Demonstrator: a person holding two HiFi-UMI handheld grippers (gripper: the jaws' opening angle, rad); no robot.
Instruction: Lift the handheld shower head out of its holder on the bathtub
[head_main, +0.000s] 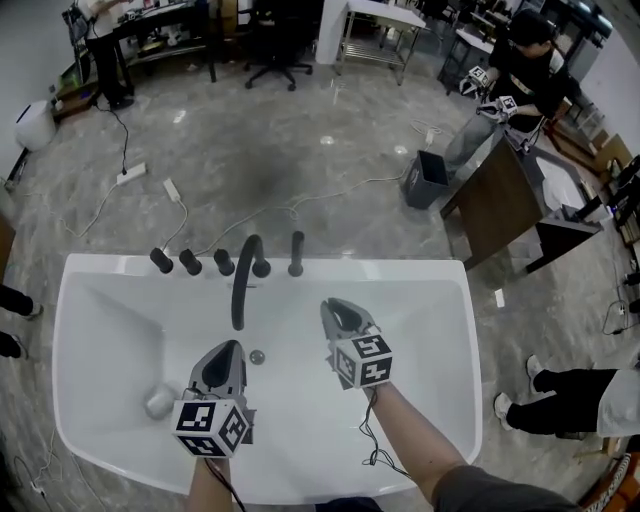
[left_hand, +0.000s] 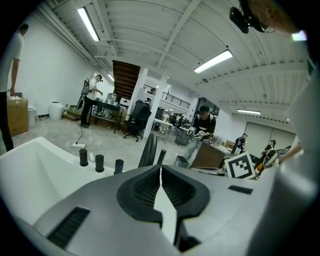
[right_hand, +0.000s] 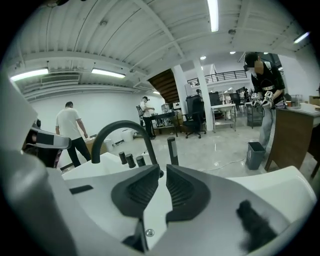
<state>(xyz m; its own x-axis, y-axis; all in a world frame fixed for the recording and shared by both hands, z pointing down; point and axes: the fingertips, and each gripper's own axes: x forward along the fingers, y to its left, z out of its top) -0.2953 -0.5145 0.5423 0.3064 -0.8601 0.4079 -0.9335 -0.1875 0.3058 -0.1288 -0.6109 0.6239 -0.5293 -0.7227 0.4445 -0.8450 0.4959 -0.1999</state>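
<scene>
The handheld shower head (head_main: 296, 253) is a slim black stick standing upright in its holder on the far rim of the white bathtub (head_main: 440, 300). It is just right of the curved black spout (head_main: 243, 275) and three black knobs (head_main: 190, 262). Both grippers hover over the tub's inside, short of that rim. My left gripper (head_main: 229, 348) is shut and empty, with the shower head (left_hand: 161, 156) ahead, beyond its tips (left_hand: 160, 169). My right gripper (head_main: 335, 308) is shut and empty, pointing just right of the spout, with the shower head (right_hand: 172, 150) straight ahead, above its tips (right_hand: 163, 169).
A drain (head_main: 257, 356) lies in the tub floor and a round pale object (head_main: 160, 402) rests at its left end. Beyond the tub are floor cables, a dark bin (head_main: 425, 180), a wooden table (head_main: 500, 195) and a person (head_main: 520, 70) holding grippers.
</scene>
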